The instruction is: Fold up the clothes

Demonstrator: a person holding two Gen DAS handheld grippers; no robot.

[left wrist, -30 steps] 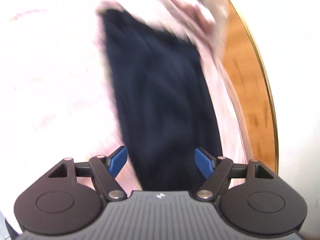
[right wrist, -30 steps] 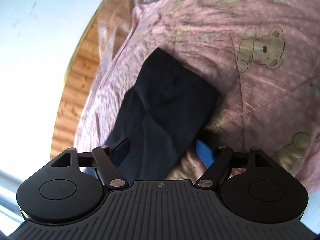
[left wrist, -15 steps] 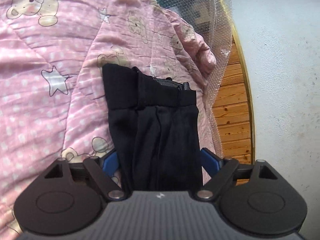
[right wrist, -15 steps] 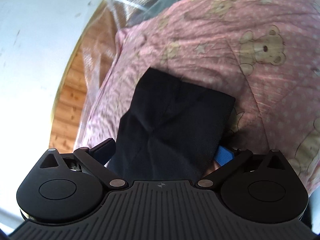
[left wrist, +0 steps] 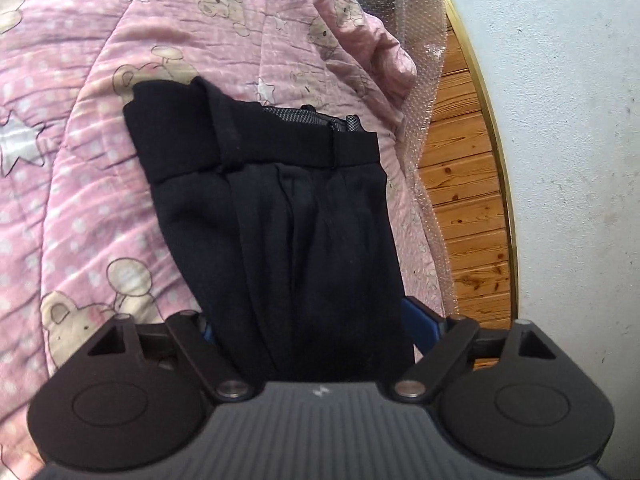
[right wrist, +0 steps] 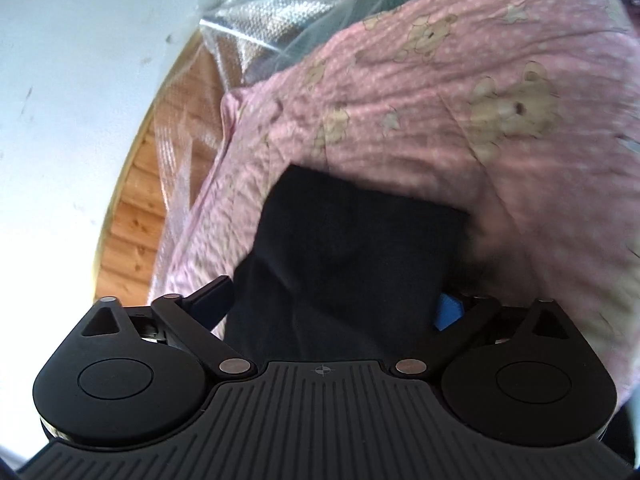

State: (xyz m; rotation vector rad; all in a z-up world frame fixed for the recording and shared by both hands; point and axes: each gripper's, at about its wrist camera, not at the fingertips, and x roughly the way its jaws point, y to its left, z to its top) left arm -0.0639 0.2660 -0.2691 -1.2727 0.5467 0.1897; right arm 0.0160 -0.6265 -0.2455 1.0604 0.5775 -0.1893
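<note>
The black trousers (left wrist: 280,220) are spanned between the wide-open fingers of the 2 grippers, left gripper (left wrist: 308,320) and right gripper (right wrist: 340,304), nothing visibly clamped, so a closing grasp is probably needed before the next fold.

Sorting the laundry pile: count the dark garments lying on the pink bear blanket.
1. The black garment lies on the pink blanket, its waistband end away from the left claw; the right claw faces its plain end. More may be hidden underneath.
</note>
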